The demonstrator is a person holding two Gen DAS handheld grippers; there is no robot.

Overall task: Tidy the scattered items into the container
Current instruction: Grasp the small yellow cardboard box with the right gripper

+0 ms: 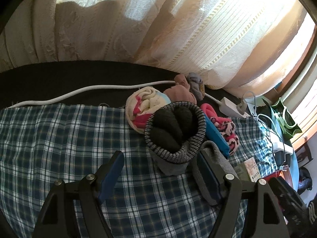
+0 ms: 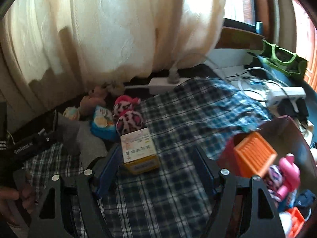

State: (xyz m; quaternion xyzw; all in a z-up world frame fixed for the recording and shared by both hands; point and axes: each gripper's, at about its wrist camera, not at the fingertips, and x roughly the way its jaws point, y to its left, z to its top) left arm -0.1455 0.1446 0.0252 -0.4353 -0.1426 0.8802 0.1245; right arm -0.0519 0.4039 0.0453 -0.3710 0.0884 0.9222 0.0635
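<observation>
The grey rolled sock bundle, its dark insides showing through a striped cuff, stands on the checked cloth just ahead of the left tool. That tool's blue-padded fingers are spread wide; the bundle sits between them, and a loose grey flap of it drapes over the right-hand finger. Whether the fingers press on anything, I cannot tell.

Behind the bundle lie a cream and pink rolled cloth, a brownish sock, a blue flat packet and a pink leopard-print sock, all crowded together. A white cable runs along the dark strip beyond the cloth to a white power strip.

The right tool is also spread open and holds nothing. A small yellow and white box rests on the cloth just beside its left finger. To its right sits the container, a brown-walled bin already holding an orange ridged block and a pink toy. A pale curtain hangs behind the bench.
</observation>
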